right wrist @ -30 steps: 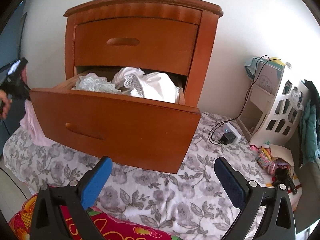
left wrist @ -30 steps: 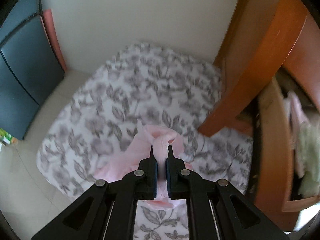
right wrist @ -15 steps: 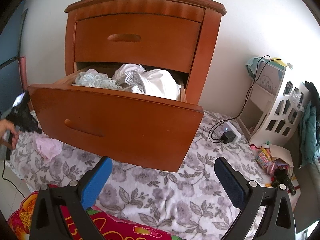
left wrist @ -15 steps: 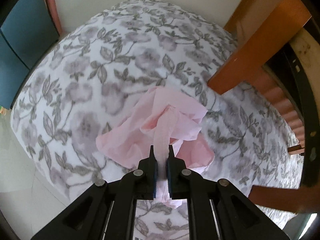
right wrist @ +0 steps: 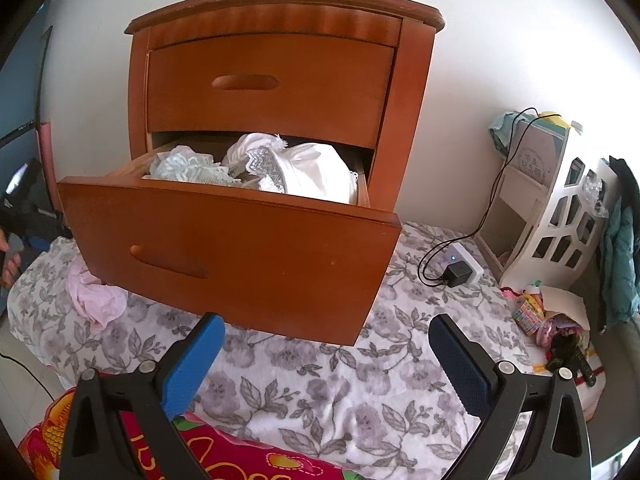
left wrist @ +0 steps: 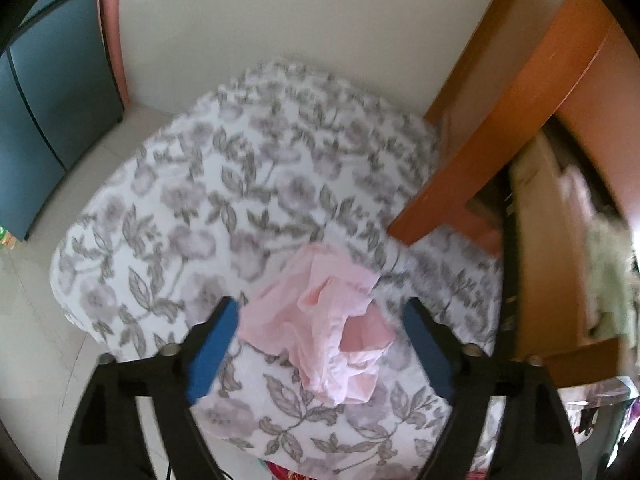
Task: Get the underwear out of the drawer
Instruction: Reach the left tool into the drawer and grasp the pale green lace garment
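Observation:
Crumpled pink underwear [left wrist: 332, 320] lies on the floral sheet [left wrist: 192, 208], left of the open wooden drawer [right wrist: 232, 256]. It also shows as pink underwear [right wrist: 96, 300] in the right wrist view. My left gripper [left wrist: 320, 308] hovers over it with its jaws opening wide; the cloth lies between the blue pads [left wrist: 212, 348] without touching them. White and pale lace garments [right wrist: 260, 172] fill the drawer. My right gripper [right wrist: 328, 344] stands open in front of the drawer, holding nothing. The left tool [right wrist: 28, 216] and a hand show at the left edge.
The wooden nightstand [right wrist: 280, 76] has a closed upper drawer. A charger and cable [right wrist: 456, 268] lie to its right, by a white shelf [right wrist: 560, 224] and small toys [right wrist: 536, 312]. A red patterned blanket [right wrist: 224, 456] is at the near edge. A blue cabinet [left wrist: 44, 120] stands left.
The left gripper carried the pink underwear down onto the sheet, then opened and let it go; it now lies loose. The right gripper has not moved.

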Motion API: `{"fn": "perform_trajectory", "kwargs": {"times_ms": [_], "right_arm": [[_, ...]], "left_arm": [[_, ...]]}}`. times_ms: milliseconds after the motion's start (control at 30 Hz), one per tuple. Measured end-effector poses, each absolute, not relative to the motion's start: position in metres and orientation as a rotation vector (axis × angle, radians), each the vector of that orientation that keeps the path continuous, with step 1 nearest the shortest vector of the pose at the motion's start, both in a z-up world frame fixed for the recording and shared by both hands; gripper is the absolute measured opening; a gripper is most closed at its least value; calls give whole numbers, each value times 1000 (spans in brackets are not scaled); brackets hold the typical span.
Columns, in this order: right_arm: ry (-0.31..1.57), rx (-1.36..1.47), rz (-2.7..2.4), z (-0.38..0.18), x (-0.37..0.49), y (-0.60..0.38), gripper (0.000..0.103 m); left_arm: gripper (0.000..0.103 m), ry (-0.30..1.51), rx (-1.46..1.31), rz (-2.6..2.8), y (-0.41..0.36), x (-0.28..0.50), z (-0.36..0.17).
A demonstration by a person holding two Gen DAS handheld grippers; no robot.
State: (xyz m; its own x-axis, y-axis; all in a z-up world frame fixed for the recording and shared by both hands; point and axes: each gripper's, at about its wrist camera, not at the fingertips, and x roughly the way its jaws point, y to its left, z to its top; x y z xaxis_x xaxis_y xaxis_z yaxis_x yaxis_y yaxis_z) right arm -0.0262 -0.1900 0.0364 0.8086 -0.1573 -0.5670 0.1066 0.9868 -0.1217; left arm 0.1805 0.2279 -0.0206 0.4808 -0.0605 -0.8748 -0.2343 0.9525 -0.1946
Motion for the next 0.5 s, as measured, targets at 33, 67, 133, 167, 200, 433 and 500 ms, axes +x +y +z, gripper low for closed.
{"fn": "perform_trajectory", "kwargs": {"times_ms": [33,67,133,167,200,433,500], "right_arm": [[612,-83,-139,37,-26,-190,103],[611,-81,-138,37,-27,-191,103],[610,-79,-130,37,-27,-191,103],[610,-78,-127,38,-27,-191,103],[612,-78,-122,38,-27,-191,103],[623,-47,-41,45,-26,-184,103],[623,-38,-40,45,-23,-181,103]], "left_arm": [[94,1040,-303,102,228,178,-10],[97,1022,-298,97,227,177,-3],[103,973,-282,88,224,174,16],[103,951,-273,83,221,172,26],[103,925,-262,69,217,171,38],[103,821,-187,-82,169,169,102],[103,809,-164,-133,149,170,114]]}}
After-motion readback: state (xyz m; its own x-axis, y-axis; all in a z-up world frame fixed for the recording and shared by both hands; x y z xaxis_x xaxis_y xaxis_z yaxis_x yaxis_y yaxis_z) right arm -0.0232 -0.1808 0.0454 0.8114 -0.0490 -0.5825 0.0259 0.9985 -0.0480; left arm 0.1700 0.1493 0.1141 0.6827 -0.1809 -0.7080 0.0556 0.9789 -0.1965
